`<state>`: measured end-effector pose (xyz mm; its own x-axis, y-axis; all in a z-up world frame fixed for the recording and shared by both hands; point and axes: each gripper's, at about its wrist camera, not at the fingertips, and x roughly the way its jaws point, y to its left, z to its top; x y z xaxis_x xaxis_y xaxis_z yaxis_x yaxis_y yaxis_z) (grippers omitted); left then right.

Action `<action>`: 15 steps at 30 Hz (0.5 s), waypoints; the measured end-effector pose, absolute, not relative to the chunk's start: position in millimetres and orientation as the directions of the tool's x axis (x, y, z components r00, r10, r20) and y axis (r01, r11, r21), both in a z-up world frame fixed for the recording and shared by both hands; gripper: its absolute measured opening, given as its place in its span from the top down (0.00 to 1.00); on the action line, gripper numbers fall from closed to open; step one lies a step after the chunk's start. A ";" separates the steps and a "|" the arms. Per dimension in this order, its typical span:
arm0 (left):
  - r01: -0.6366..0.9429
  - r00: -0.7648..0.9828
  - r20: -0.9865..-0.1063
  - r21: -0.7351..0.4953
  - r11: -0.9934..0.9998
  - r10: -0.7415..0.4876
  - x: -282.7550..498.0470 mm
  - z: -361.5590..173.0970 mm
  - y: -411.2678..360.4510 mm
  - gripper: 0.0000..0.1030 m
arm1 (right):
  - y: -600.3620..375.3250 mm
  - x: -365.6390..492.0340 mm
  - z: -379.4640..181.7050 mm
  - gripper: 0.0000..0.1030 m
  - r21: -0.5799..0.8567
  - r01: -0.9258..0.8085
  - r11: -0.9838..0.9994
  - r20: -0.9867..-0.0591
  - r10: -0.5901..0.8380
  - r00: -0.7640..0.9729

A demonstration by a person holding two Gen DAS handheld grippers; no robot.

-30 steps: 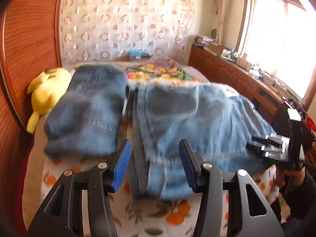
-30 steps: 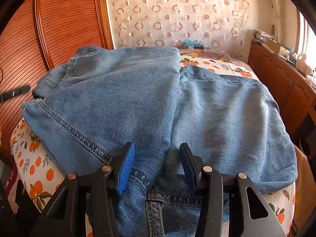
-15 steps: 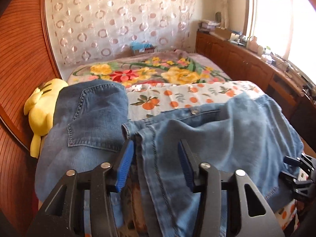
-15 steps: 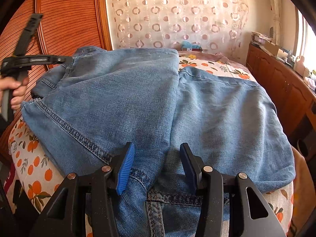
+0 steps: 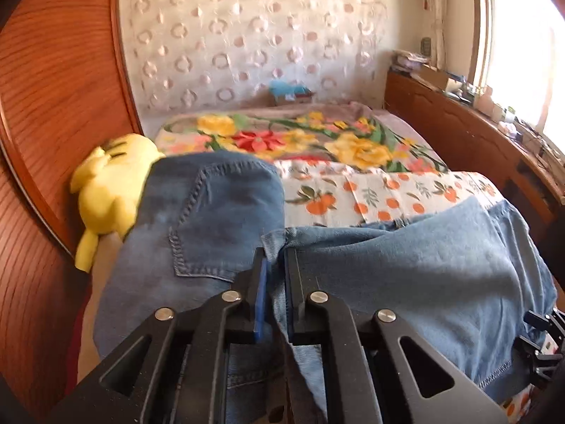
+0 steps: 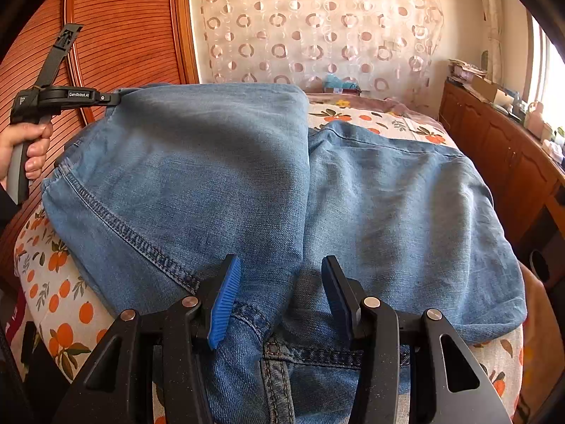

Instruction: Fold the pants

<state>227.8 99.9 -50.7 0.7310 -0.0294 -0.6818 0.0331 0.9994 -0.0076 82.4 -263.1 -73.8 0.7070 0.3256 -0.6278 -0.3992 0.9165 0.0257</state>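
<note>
The light blue pants lie on the bed, spread wide across it from left to right. One part is folded over the other, and the waistband is at the near edge, right under my right claw. Their long way goes across the bed, from my left claw over to the right side.

My left claw has just been closing and is pinching the left edge of the pants, with the cloth squeezed between its blue pads. In the right view I can see my left hand gripping its handle, by the left corner of the pants. My right claw is spread open above the waistband. The cloth lies under it, and the pads do not press it.

The bed has a sheet with oranges on it, and a flower blanket lies farther back. A second, darker pair of jeans lies folded to the left, just beside my left claw. A yellow plush toy sits next to them by the wooden headboard. A curtain with rings hangs at the far wall. A long wooden cabinet stands on the right under a bright window.
</note>
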 end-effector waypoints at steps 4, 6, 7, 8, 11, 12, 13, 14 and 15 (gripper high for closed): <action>0.055 0.713 -0.700 0.000 0.998 -0.039 226.3 -53.7 91.2 0.76 | -263.6 82.5 -74.1 0.52 0.028 -0.398 0.917 -0.628 0.326 0.707; 0.090 0.718 -0.692 -0.019 0.996 -0.078 222.6 -52.8 84.9 0.58 | -263.4 82.7 -74.0 0.52 0.026 -0.398 0.917 -0.628 0.325 0.707; 0.109 0.722 -0.686 -0.025 0.994 -0.096 220.5 -51.4 79.8 0.52 | -263.6 82.8 -74.2 0.52 0.028 -0.398 0.917 -0.629 0.326 0.706; 0.131 0.726 -0.678 -0.029 0.991 -0.115 218.4 -49.8 74.7 0.48 | -263.8 82.9 -74.3 0.52 0.029 -0.398 0.917 -0.629 0.326 0.706; 0.170 0.728 -0.670 -0.030 0.985 -0.146 217.4 -47.1 59.3 0.41 | -263.9 83.1 -74.3 0.52 0.028 -0.398 0.917 -0.629 0.326 0.706; 0.184 0.725 -0.671 -0.032 0.982 -0.157 216.7 -47.2 52.9 0.40 | -264.1 83.6 -74.4 0.52 0.029 -0.398 0.917 -0.629 0.326 0.706; 0.192 0.723 -0.671 -0.032 0.981 -0.163 216.8 -46.9 48.4 0.40 | -264.2 83.4 -74.4 0.52 0.030 -0.398 0.917 -0.628 0.327 0.706; 0.203 0.720 -0.672 -0.032 0.979 -0.171 216.4 -47.0 43.4 0.40 | -264.6 83.4 -74.7 0.52 0.030 -0.398 0.917 -0.628 0.327 0.706; 0.216 0.717 -0.673 -0.031 0.976 -0.180 215.3 -47.2 38.1 0.40 | -264.7 83.6 -74.7 0.52 0.030 -0.398 0.917 -0.628 0.327 0.706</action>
<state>215.3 38.1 -47.2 0.7174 -0.1798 -0.6731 0.2156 0.9760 -0.0309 83.6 -264.7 -74.7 0.7059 0.3270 -0.6283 -0.3983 0.9168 0.0297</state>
